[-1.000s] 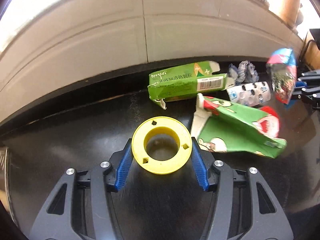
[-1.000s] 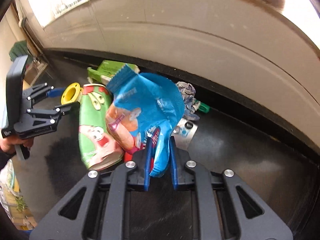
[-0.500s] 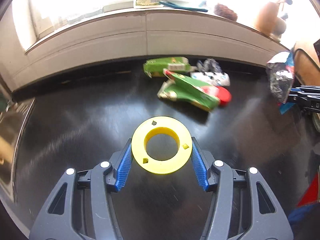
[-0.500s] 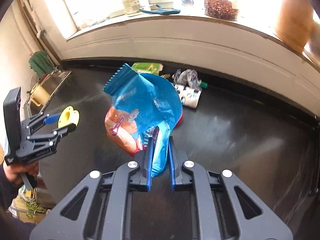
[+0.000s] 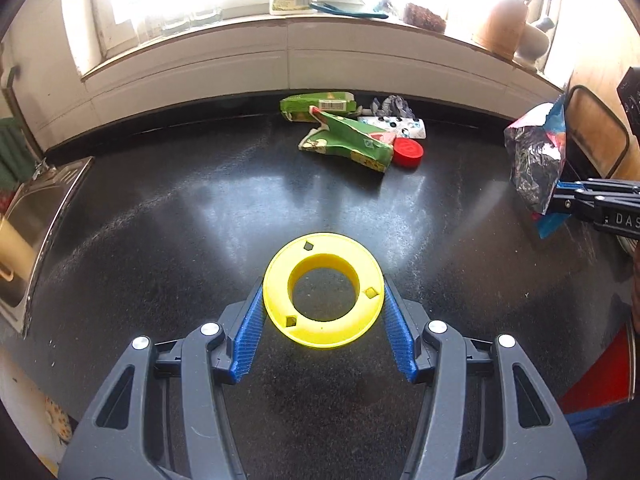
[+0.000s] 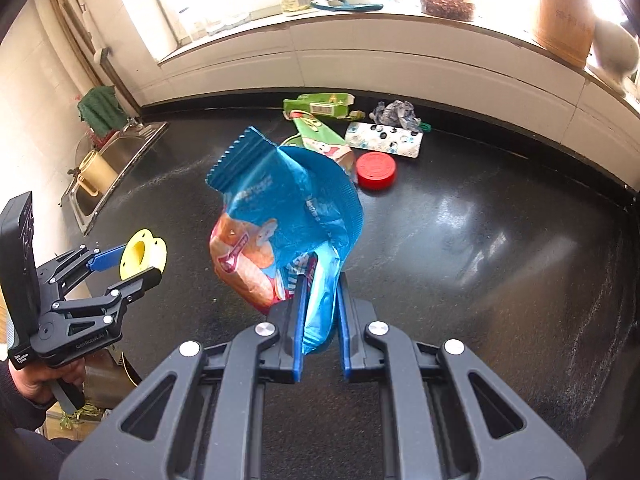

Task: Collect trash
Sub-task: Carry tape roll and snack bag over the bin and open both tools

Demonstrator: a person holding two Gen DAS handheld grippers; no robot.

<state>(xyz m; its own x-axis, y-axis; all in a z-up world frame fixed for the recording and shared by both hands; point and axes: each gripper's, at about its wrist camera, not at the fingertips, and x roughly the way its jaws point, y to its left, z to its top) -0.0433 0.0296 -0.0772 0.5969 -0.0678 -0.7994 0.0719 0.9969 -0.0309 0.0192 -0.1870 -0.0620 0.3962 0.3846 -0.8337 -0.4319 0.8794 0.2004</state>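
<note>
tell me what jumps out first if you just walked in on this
The blue snack bag pinched in the right gripper, held up over the black counter. Next, the yellow ring clamped in the left gripper. Behind them, green cartons and a red lid lie near the wall.

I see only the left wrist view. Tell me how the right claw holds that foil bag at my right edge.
Observer: The right claw is shut on the lower end of the blue crinkled snack bag; the printed front shows orange.
Operator: Report what lies by the blister pack.
Observer: A small green piece lies beside the crumpled grey wrapper, just above the white blister pack.
Operator: Describe my claw from outside.
Observer: A person's hand grips the handle of the left claw, which clamps the yellow plastic ring.
</note>
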